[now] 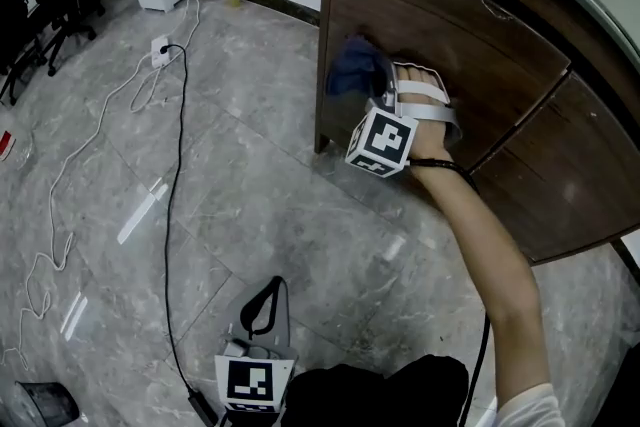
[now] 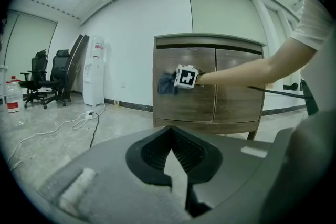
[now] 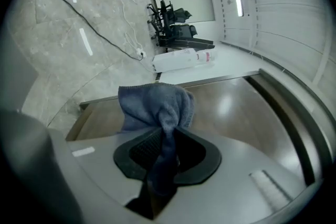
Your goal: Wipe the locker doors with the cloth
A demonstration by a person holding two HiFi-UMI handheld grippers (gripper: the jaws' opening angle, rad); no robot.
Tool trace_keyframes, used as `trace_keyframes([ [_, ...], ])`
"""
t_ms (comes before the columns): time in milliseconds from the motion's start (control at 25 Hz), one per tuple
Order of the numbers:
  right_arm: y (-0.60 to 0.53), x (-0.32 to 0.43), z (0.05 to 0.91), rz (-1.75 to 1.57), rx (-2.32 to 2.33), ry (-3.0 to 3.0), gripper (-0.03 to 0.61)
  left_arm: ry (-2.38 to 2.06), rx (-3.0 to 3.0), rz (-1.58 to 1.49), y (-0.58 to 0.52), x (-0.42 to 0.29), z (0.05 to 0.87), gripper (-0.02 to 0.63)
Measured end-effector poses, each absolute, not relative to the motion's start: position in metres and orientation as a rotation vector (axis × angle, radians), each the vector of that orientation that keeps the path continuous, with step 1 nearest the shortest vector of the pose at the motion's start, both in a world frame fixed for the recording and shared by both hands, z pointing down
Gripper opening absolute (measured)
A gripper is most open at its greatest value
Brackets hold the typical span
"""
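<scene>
One cloth (image 3: 156, 107) lengthwise in right gripper (image 3: 163, 152), bunched end against locker door (image 3: 239, 113)

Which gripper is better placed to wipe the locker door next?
The right. The right gripper is shut on the blue cloth and holds it right at the brown locker door. The left gripper is shut on nothing and hangs low above the floor, away from that door.
</scene>
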State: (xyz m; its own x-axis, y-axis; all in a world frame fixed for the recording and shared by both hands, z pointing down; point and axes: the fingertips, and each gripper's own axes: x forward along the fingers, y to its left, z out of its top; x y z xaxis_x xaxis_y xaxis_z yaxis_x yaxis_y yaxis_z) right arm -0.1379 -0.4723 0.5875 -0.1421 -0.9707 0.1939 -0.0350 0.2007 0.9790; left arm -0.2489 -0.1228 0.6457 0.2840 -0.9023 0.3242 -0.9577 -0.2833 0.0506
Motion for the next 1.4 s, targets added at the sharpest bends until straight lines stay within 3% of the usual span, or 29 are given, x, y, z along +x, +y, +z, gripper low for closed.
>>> trace_keyframes([
  [240, -0.477, -0.145, 0.482, -1.237, 1.11, -1.394, 0.075, -1.708, 2.331, 0.319, -0.122, -0.242, 0.636, 0.002],
  [720, -0.491, -0.168, 0.396, -1.377, 1.216, -1.275, 0.075, -1.707, 2.318, 0.321, -0.117, -0.247, 0.647, 0.003],
  [1000, -0.494, -0.182, 0.458, -1.39, 1.123, -1.236, 0.074, -1.694, 2.286, 0.35, -0.118, -0.25, 0.662, 0.003],
  [1400, -0.501, -0.197, 0.628, -1.22, 0.926, -1.286, 0.074, -1.692, 2.25, 0.37, -0.123, -0.256, 0.673, 0.003],
])
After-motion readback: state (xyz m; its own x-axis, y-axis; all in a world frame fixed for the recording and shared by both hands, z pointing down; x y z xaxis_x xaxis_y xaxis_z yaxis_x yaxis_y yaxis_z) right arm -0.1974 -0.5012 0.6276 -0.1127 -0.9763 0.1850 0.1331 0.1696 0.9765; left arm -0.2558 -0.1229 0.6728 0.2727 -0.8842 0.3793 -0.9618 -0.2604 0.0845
